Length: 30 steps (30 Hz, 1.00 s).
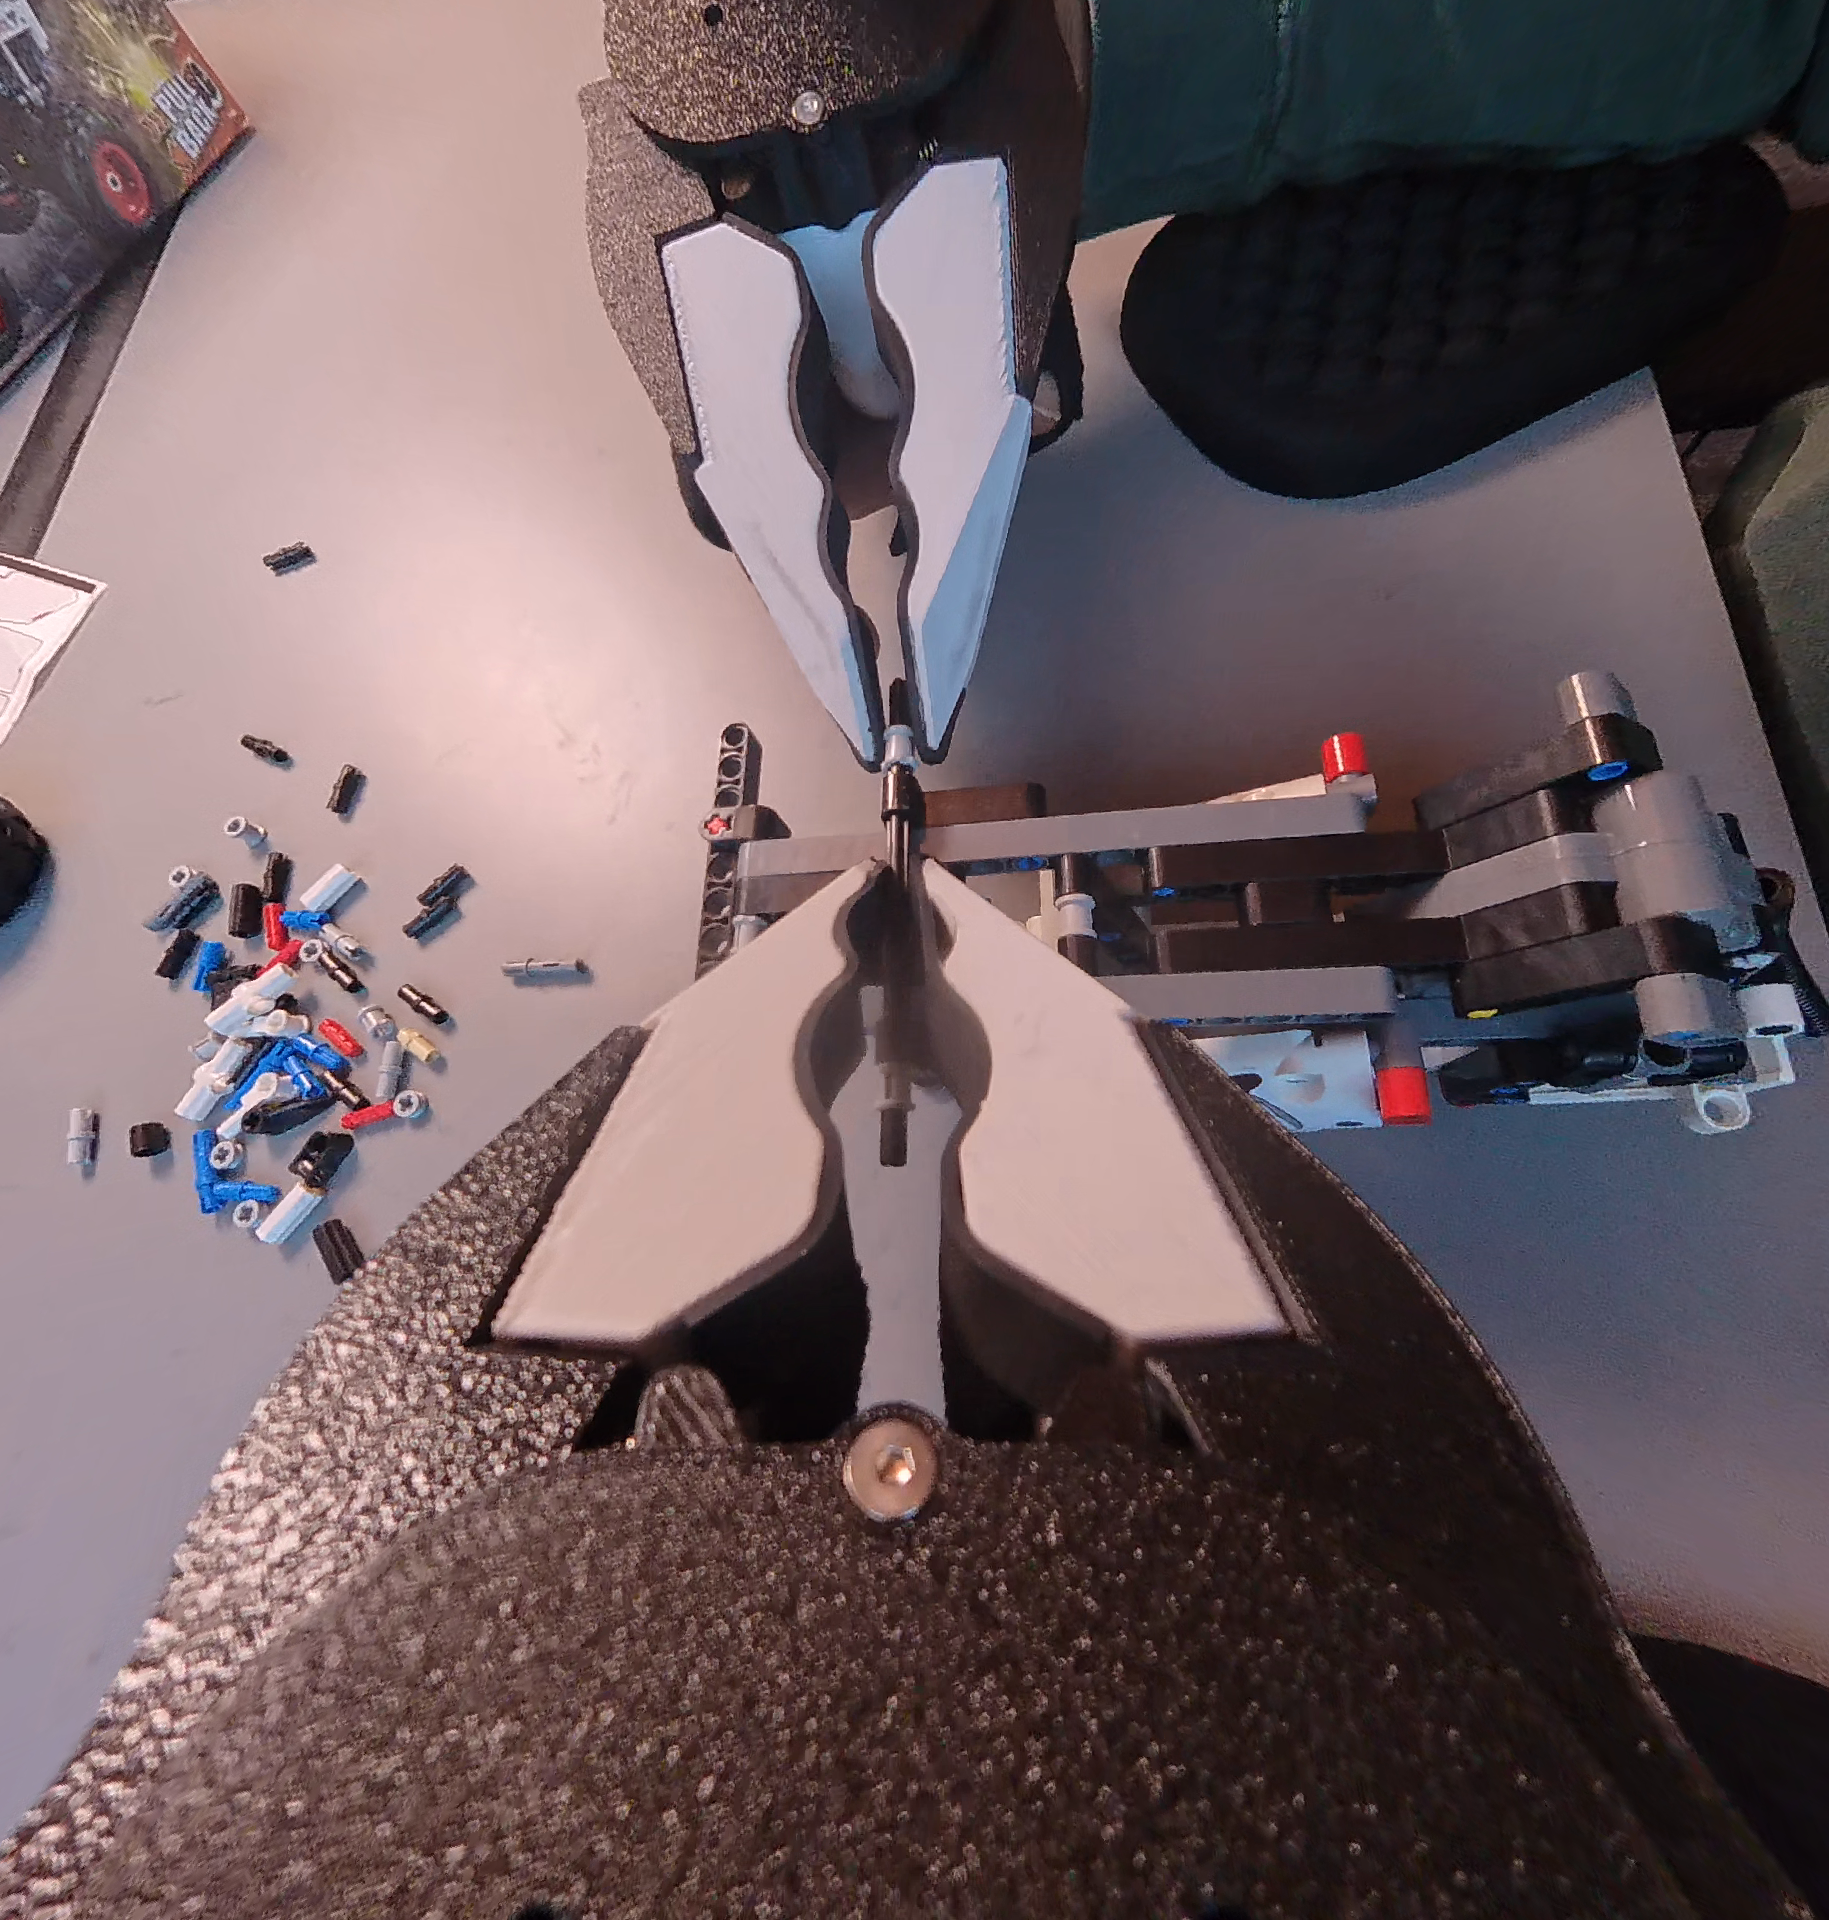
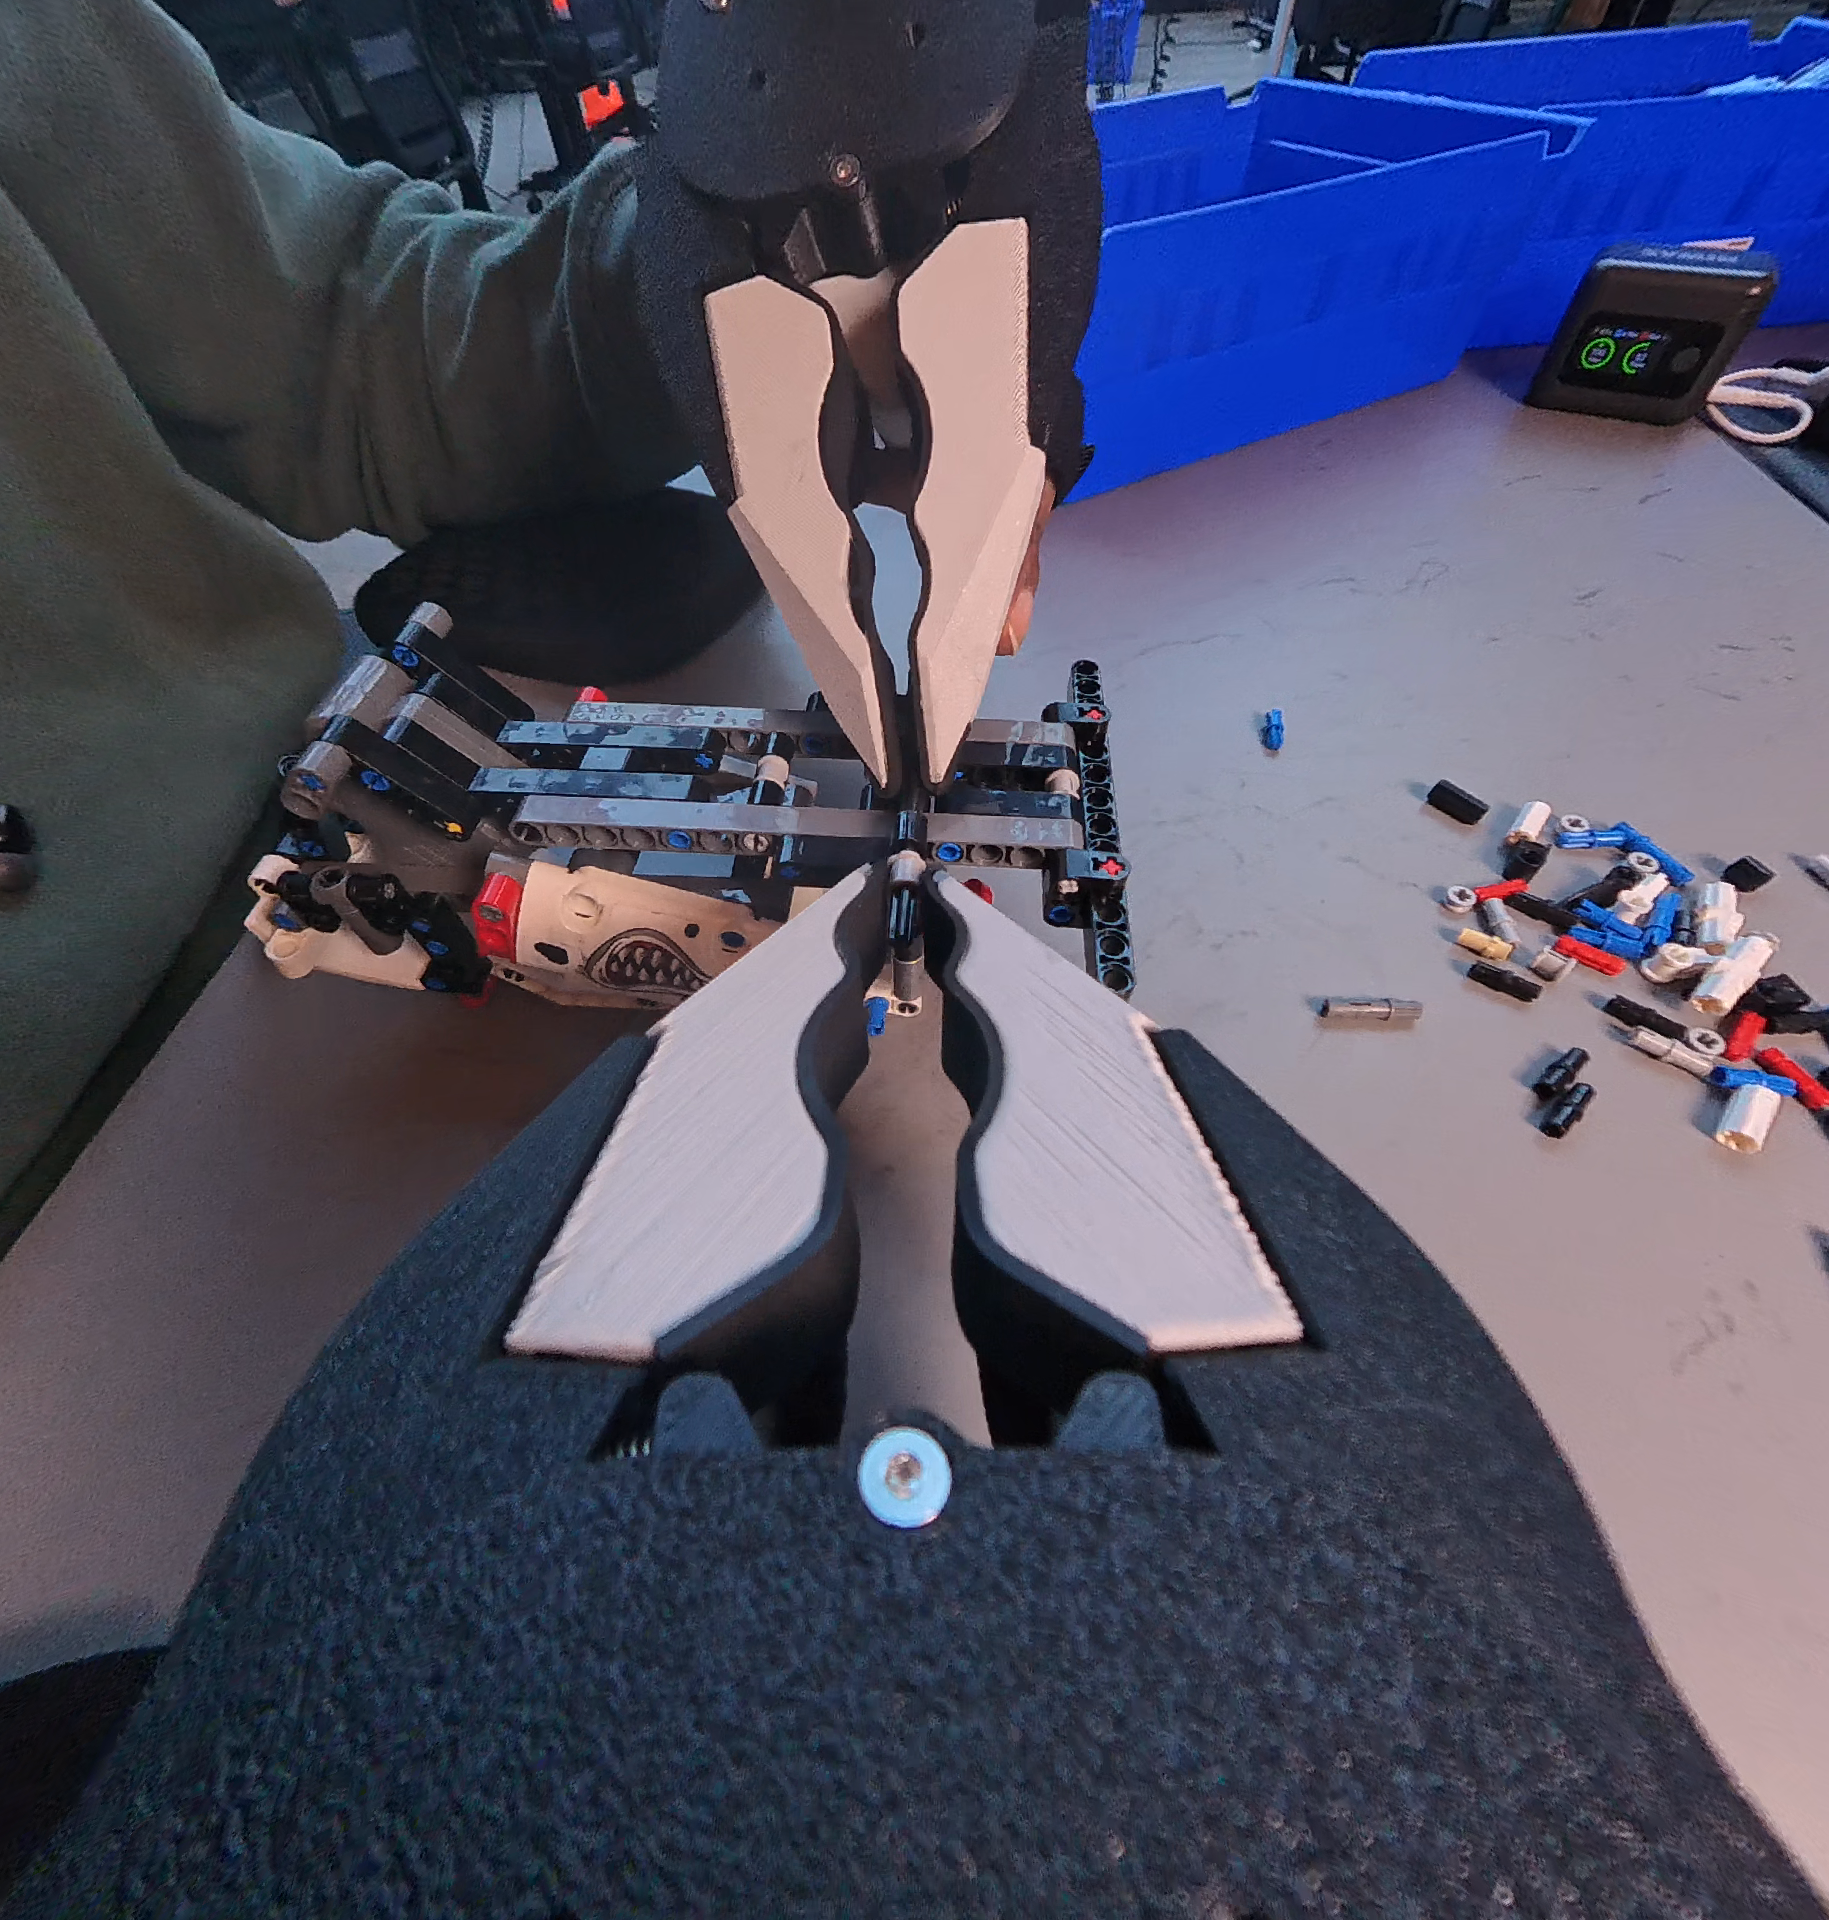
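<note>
Both tongs (image 1: 897,868) (image 2: 905,883) pinch one thin black axle (image 1: 894,821)

loose parts (image 1: 276,1029) left of model (image 1: 1305,935), on table (image 1: 474,364)

Left gripper (image 1: 897,883), right gripper (image 2: 905,878): black speckled housings, one silver screw (image 1: 892,1472) at centre, pale grey wavy-edged tapered fingers (image 2: 718,1164). Operator: green sleeve (image 2: 297,343), black glove.

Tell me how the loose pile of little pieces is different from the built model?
The pile lies scattered, pieces apart; the model is locked into one long frame. The pile mixes blue, red, black and white bits; the model is mostly black and grey beams. The model sits under the fingers; the pile lies off aside. Both rest on the table.
</note>
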Motion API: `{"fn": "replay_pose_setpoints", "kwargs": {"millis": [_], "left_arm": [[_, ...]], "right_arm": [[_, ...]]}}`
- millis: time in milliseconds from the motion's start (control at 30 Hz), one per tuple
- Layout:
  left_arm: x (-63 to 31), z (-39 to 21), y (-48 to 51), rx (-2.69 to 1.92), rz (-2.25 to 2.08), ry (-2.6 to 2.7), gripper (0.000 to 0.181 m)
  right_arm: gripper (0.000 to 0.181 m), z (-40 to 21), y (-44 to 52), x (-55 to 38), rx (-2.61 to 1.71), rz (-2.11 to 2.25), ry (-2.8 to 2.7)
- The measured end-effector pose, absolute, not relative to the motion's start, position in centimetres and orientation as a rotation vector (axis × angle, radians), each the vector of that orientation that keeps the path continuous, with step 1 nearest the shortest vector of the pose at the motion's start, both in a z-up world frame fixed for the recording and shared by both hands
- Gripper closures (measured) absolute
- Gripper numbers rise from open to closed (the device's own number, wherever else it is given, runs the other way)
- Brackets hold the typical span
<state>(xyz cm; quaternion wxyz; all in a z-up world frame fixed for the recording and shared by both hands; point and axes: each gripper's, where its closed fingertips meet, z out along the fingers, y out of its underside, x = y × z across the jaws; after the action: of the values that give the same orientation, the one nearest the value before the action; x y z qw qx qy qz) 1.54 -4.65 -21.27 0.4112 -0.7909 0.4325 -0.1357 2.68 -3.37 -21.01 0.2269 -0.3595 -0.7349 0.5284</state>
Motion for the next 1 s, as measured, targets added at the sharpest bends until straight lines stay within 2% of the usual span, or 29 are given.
{"fn": "replay_pose_setpoints", "kwargs": {"millis": [267,500,600,733,1000], "left_arm": [[1.6,-21.3,-4.9,-1.99,-0.344,1.069,0.179],[0.1,-21.2,-5.5,-1.976,-0.37,0.99,0.179],[0.5,-21.1,-5.2,-1.966,-0.354,1.001,0.178],[0.8,-21.1,-4.8,-1.942,-0.364,0.975,0.177],[0.8,-21.1,-4.5,-1.877,-0.338,0.911,0.177]], "right_arm": [[0.176,-20.9,-2.7,3.7,-1.023,1.482,-2.0],[0.176,-18.9,3.5,5.5,-1.147,1.44,-1.779],[0.176,-19.0,6.8,3.5,-1.217,1.265,-1.633],[0.175,-22.0,11.3,-0.2,-1.336,0.908,-1.577],[0.175,-27.8,13.3,-5.7,-1.481,0.483,-1.842]]}}
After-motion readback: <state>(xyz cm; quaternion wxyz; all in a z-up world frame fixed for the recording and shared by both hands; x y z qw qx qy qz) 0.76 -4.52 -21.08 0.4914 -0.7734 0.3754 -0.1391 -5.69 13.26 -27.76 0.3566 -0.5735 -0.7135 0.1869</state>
